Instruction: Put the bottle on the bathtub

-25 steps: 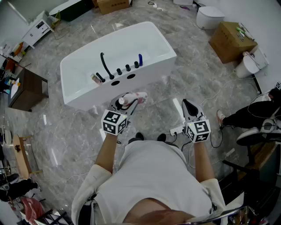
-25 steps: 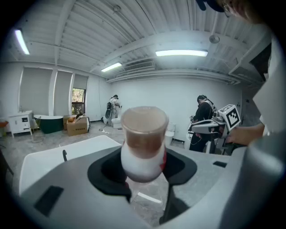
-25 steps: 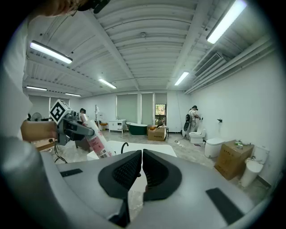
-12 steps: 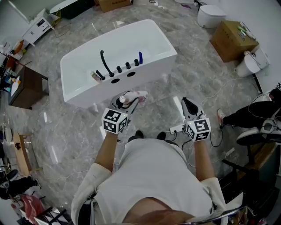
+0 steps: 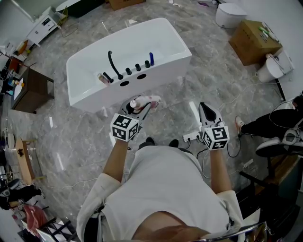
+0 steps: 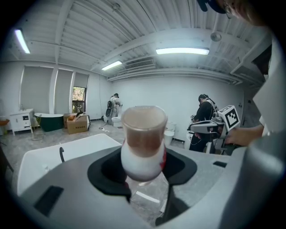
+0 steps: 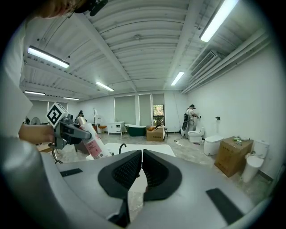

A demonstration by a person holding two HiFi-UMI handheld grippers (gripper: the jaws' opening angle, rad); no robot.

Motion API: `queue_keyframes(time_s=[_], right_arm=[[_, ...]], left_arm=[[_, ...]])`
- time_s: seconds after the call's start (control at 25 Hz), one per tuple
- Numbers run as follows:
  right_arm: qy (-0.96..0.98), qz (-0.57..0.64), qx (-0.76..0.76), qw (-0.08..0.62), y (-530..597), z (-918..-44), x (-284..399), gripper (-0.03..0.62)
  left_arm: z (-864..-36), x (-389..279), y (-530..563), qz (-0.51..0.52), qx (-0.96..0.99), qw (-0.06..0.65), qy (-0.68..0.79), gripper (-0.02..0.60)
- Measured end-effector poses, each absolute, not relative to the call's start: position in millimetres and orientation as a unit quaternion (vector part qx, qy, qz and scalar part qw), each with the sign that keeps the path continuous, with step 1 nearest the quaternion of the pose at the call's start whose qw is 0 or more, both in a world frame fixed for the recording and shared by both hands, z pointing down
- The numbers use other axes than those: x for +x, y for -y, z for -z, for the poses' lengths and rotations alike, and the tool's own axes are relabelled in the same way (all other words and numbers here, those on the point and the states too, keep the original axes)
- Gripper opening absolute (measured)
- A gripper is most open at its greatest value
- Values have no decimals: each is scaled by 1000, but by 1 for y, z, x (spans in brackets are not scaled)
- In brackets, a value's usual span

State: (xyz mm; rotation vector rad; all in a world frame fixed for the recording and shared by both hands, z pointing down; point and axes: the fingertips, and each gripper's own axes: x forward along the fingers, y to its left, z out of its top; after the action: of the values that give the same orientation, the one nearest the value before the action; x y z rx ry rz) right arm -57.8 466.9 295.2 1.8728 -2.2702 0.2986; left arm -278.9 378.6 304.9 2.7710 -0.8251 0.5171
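Note:
My left gripper (image 5: 140, 105) is shut on a white bottle (image 5: 146, 102) with a pink label and a clear cap; it is held tilted just short of the white bathtub (image 5: 94, 99), over the floor. Along my left jaws the bottle's cap (image 6: 144, 129) fills the middle, and the tub's rim (image 6: 49, 154) with its black tap shows at lower left. My right gripper (image 5: 205, 112) hangs shut and empty to the right, over the floor. From the right gripper view (image 7: 141, 169) the bottle (image 7: 91, 142) shows at left, with the bathtub (image 7: 156, 149) beyond.
On the tub's near ledge stand a black tap (image 5: 113, 66), several black knobs and a blue item (image 5: 151, 60). A power strip and cables (image 5: 191, 138) lie on the marble floor. Cardboard boxes (image 5: 253, 41), toilets (image 5: 231, 14) and a seated person (image 5: 277, 125) are at right; a dark cabinet (image 5: 29, 92) is at left.
The view has shifted slightly, so the tub and both grippers sit a little lower in the frame. The left gripper still holds the bottle near the tub's front; the right stays shut.

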Motion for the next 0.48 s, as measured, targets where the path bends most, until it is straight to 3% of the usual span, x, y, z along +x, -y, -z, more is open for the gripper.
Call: queue_keyframes(time_s=[0.48], right_arm=[[774, -110, 617, 87, -478, -316, -16, 34]], left_arm=[[-315, -240, -394, -177, 931, 108, 300, 216]])
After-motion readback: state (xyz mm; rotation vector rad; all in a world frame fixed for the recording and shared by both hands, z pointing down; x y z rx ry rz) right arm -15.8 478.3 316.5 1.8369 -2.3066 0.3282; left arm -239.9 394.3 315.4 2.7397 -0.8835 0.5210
